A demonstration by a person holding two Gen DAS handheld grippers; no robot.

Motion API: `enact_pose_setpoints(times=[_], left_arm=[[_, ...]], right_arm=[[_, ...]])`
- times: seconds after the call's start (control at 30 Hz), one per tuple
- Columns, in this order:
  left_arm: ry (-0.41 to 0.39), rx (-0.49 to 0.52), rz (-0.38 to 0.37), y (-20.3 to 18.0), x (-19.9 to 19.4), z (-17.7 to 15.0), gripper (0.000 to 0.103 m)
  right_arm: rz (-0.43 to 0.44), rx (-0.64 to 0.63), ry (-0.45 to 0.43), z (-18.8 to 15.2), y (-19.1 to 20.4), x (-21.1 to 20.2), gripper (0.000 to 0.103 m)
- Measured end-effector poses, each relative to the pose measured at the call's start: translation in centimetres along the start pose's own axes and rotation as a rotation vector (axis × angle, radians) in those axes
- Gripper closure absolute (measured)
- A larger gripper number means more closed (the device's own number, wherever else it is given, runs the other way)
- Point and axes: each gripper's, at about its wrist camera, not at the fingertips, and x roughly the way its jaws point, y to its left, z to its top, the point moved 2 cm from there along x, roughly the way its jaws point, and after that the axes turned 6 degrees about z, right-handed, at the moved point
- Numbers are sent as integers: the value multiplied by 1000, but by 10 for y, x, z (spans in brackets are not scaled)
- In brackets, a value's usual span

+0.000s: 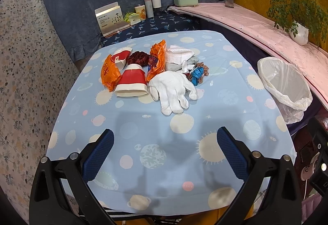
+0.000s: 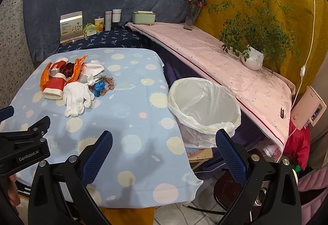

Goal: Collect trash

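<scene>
The bin [image 2: 205, 110], lined with a thin white bag, stands just off the right edge of the tabletop [image 1: 164, 143] and looks empty; it is the goal, and its wide mouth should be easy to drop things into, though the loose liner could snag or fold inward.

On the far half of the tabletop sits a cluster of mixed items. The white glove [image 1: 173, 89] is the biggest piece: soft, limp cloth, likely not trash. Touching its left side is a red-and-white paper cup [image 1: 133, 82] lying on its side, mouth toward the camera. It should be very light and easy to crush, so a gentle pinch across the rim wall would suit. A second cup [image 1: 121, 58] lies behind it. Two orange wrappers [image 1: 108, 74] [image 1: 157, 59] flank the cups: crinkly film, nearly weightless, probably slippery, best taken by a raised crumpled edge. A wad of white tissue [image 1: 178, 57] sits behind the glove, soft and compressible, fine to grab anywhere.

The left tongs [image 1: 165, 143] and right tongs [image 2: 164, 143] are both spread wide and carry nothing, hovering over the near tabletop, well apart from the cluster
</scene>
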Motion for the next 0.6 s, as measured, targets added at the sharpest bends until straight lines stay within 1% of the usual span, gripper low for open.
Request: enact_pose_setpoints(times=[0.6], left_arm=[[-3,0,-1,-1,0,-1,7]], right_arm=[[-4,1,0,0,0,0,7]])
